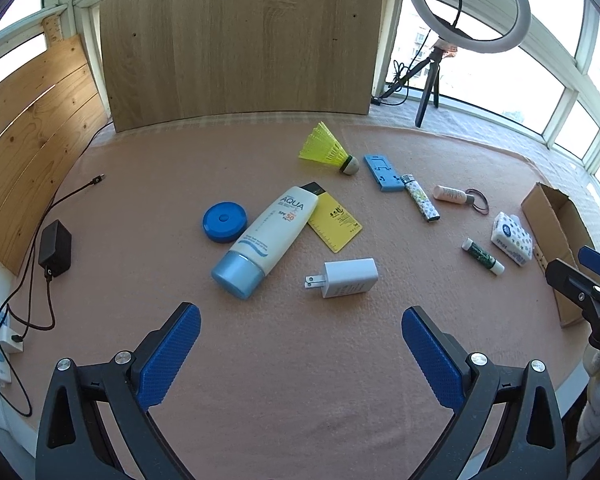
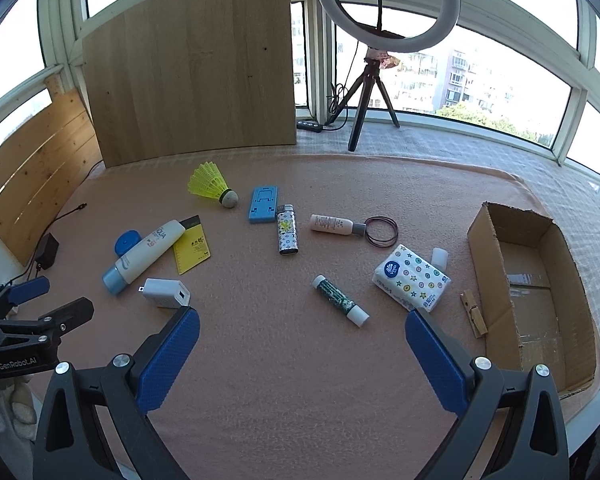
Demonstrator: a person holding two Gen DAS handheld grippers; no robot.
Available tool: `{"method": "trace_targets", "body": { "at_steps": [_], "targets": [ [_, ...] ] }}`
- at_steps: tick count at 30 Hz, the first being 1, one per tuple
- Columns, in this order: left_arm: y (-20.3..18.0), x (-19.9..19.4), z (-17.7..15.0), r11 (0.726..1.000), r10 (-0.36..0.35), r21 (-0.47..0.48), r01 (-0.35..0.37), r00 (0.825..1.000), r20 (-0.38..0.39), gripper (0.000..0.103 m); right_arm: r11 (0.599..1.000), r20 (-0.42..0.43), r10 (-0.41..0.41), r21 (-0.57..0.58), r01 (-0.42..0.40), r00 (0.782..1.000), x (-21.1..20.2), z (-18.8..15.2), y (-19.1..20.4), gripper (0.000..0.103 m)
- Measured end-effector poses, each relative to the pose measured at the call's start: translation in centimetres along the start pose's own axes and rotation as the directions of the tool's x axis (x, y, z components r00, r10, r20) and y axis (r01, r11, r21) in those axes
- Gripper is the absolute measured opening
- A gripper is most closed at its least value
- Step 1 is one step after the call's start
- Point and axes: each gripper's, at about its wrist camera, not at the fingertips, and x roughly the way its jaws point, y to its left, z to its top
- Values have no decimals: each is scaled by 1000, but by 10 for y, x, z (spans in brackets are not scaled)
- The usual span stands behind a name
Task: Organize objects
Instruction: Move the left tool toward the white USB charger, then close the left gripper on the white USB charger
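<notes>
We saw the objects scattered across the pink mat (image 2: pixel 284 360): sunscreen tube (image 1: pixel 266 234), white charger (image 1: pixel 350 278), tissue pack (image 2: pixel 412 276). The cardboard box (image 2: pixel 484 248) lay at the mat's right edge. Our left gripper (image 1: pixel 300 344) and right gripper (image 2: pixel 302 346) hovered wide apart, holding nothing.

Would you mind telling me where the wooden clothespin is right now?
The clothespin shows only in the right wrist view, lying on the pink cloth at right, just outside the cardboard box near its left wall, right of the tissue pack.
</notes>
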Motion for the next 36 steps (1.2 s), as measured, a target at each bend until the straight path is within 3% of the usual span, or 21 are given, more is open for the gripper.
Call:
{"method": "trace_targets", "body": {
  "at_steps": [8,16,22,28,36],
  "targets": [
    [-3,33,4,998,-68,3,69,997,-45,94,995,-78,79,59,-74,994,25,-1,-10,81],
    [-11,67,0,991,-132,15,134,987,-97,85,975,-150,223,59,-216,963,55,12,16,64],
    [-8,86,-1,986,-169,-7,169,978,-124,78,935,-231,352,118,-333,907,92,21,39,53],
    [-2,104,1,979,-205,-43,201,968,-146,67,897,-299,441,190,-400,846,124,23,56,52],
    [0,119,2,966,-257,-67,249,955,-151,50,881,-359,473,188,-434,804,145,24,80,42]
  ]
}}
